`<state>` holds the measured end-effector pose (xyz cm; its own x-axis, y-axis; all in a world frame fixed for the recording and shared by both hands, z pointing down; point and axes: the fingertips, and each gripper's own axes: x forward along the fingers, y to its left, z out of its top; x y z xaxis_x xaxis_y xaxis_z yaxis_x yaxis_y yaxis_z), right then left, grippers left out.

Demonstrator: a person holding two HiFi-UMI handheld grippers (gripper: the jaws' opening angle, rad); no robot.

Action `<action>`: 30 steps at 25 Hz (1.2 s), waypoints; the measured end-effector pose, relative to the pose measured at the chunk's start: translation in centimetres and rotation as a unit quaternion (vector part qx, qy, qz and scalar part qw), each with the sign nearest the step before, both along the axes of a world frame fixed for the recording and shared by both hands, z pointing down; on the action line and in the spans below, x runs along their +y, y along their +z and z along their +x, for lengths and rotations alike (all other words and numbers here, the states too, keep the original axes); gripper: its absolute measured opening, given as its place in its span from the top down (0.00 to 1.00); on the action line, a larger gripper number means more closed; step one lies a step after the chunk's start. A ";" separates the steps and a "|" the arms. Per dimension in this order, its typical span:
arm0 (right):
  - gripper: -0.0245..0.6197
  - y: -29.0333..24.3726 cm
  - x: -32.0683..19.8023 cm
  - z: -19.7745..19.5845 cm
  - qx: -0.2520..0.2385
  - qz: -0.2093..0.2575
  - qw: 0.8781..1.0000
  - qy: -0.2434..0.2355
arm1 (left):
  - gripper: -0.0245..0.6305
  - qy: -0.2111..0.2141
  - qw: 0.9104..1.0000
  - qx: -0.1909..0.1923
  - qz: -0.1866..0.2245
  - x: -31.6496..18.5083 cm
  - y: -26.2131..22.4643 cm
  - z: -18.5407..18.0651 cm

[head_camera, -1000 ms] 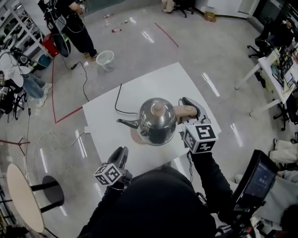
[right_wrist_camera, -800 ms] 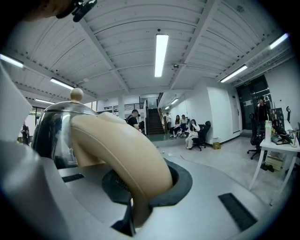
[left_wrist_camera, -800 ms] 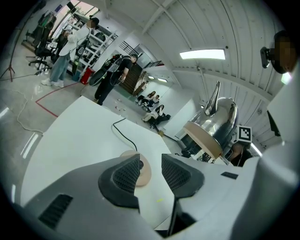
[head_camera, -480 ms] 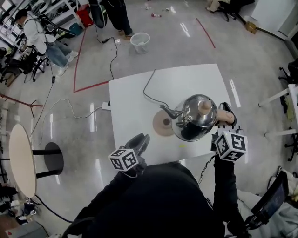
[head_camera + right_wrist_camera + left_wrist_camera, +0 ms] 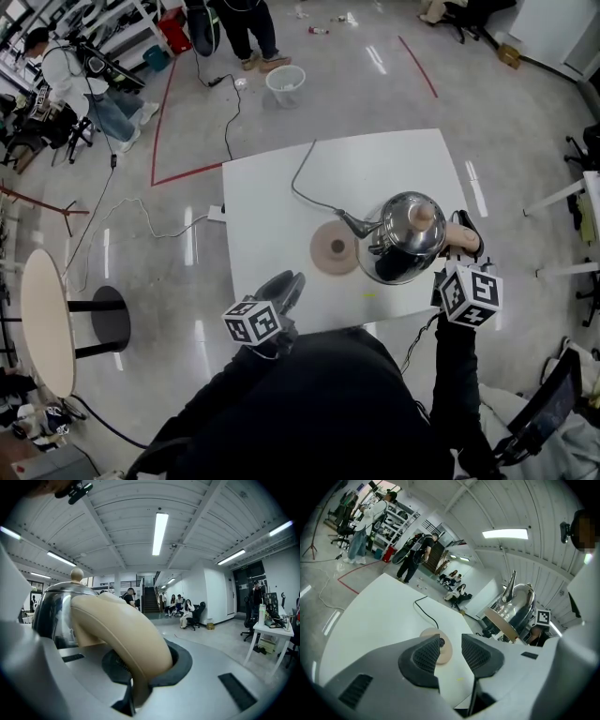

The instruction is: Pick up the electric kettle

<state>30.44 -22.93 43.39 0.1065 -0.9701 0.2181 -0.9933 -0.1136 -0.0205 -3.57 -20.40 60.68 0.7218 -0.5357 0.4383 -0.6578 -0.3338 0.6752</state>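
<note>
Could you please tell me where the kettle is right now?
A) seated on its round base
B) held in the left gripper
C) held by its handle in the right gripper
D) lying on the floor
C: the right gripper is clamped on the handle of the kettle, and the round base lies bare on the table.

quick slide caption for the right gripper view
Right gripper shut on the beige handle of a steel electric kettle under ceiling strip lights.
</note>
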 end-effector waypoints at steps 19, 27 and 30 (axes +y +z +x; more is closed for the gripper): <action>0.89 0.7 0.7 0.7 -0.014 0.003 1.000 0.016 | 0.72 -0.002 1.000 0.005 -0.001 0.3 0.7 -0.2; 0.89 0.1 0.6 0.5 -0.012 0.006 1.000 0.011 | 0.72 -0.005 1.000 0.006 -0.005 0.4 0.5 -0.4; 0.90 -0.1 0.6 0.2 -0.014 0.005 1.000 0.012 | 0.72 -0.002 1.000 0.005 -0.005 0.4 0.3 -0.6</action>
